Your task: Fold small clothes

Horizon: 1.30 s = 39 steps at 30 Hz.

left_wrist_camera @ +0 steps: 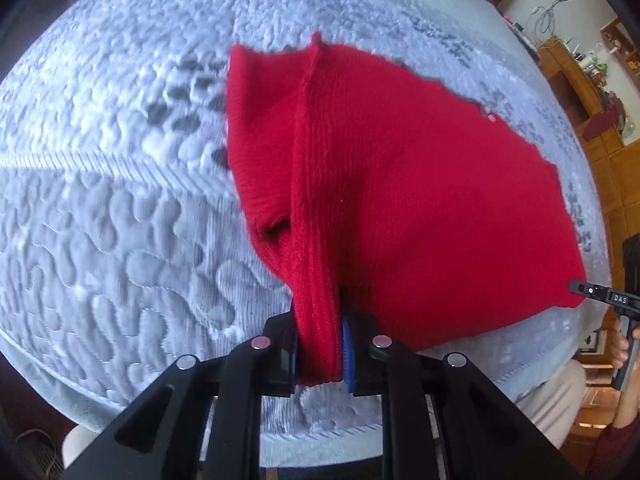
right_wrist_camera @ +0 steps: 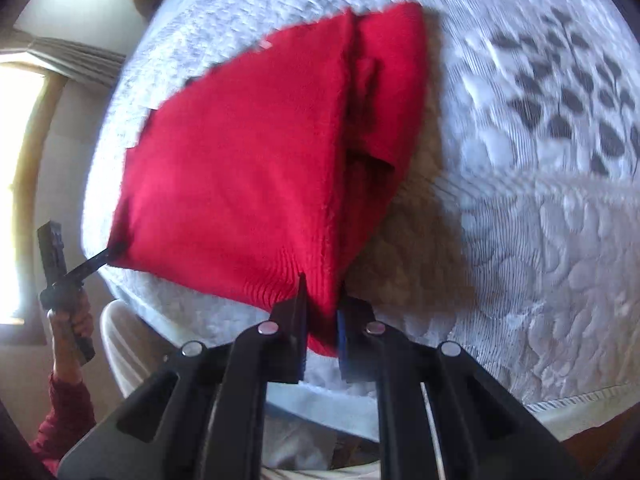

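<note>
A red knitted garment [left_wrist_camera: 400, 184] hangs stretched above a white quilted bedspread [left_wrist_camera: 120, 200]. My left gripper [left_wrist_camera: 320, 344] is shut on one near corner of it, with the cloth bunched between the pads. My right gripper [right_wrist_camera: 322, 332] is shut on the other near corner of the garment [right_wrist_camera: 248, 168]. Each gripper shows in the other's view: the right one [left_wrist_camera: 588, 292] at the garment's right corner, the left one [right_wrist_camera: 108, 256] at its left corner. The far edge of the garment rests on the bedspread [right_wrist_camera: 540, 240]. A sleeve is folded under along one side.
The bedspread's hemmed edge [left_wrist_camera: 320, 436] runs just below my grippers. Wooden cabinets and shelves [left_wrist_camera: 580, 92] stand to the right in the left wrist view. A bright window with a curtain [right_wrist_camera: 24, 160] is at the left in the right wrist view.
</note>
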{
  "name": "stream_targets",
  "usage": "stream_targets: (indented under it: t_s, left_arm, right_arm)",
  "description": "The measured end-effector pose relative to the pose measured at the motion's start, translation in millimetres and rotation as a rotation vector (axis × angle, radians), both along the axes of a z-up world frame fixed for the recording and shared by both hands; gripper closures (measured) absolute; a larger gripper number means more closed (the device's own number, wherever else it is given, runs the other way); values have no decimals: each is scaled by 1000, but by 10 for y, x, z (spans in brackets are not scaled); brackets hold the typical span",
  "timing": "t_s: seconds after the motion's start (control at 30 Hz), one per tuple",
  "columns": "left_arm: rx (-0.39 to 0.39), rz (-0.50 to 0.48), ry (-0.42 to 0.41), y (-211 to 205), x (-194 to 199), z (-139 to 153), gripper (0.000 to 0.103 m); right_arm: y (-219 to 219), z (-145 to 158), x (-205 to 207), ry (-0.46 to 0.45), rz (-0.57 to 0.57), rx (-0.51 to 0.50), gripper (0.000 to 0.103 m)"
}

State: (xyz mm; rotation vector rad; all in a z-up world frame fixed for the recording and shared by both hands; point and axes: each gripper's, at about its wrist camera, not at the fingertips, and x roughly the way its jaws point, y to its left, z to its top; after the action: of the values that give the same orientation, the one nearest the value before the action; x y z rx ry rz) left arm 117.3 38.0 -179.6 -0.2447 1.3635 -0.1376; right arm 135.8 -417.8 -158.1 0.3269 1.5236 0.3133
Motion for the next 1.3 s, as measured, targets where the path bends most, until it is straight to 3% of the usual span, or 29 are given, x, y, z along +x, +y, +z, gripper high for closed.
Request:
stream_targets:
  t_s: [0.1,0.2,0.27,0.33,0.37,0.4,0.6,0.77,0.93,1.13,1.17,1.2,1.23,1.27,1.3]
  left_arm:
    - [27,8,-35,-60,15,-101,82]
    - [63,-9,-51,-120,-11,-47,81]
    - [94,-27,-56,-194,2,14,73]
    - [126,-28,-62,-207,-20,105,48]
    - [148,-18,-79,-167,-36,180,44]
    - [168,-6,-97,-109,-33,238,44]
    - [200,83,-191,175,217,654,44]
    - [211,27,-197,-14,694,724,45]
    - [279,-5,-150,-252,1362,440,45]
    - [280,-30,-100,-353,1848,47,46]
    - [275,-32,-94,-370,1888,4,47]
    - [262,-36,-84,-384,1928,-50,59]
    - [246,-38,-73,-398,1956,-92,76]
    - [227,-36,-66,-404,1973,-132,80]
    - [231,-30,-73,-408,1976,-142,83]
  right_arm:
    - [54,-201,21,8,-38,-31,89]
    - [81,-165,21,-1,-64,-37,86]
    - [88,-49,-8,-17,-60,-67,77]
    - [8,115,-71,-46,-58,-104,67]
    - [-29,170,-81,-65,-55,-113,61]
    - [-66,277,-115,-95,-50,-123,61]
    - [-194,697,161,-180,-37,-59,61]
    - [-118,628,862,-171,-50,-66,61]
    - [-80,308,1441,-110,-66,-70,61]
    - [-57,-4,1841,-83,-64,-94,58]
    - [-47,-32,1889,-86,-62,-80,58]
    - [-27,-49,1919,-90,-55,-71,58]
    - [7,-54,1957,-103,-37,-74,64]
    - [41,-52,1984,-114,-14,-79,86]
    - [65,-46,2002,-115,3,-79,100]
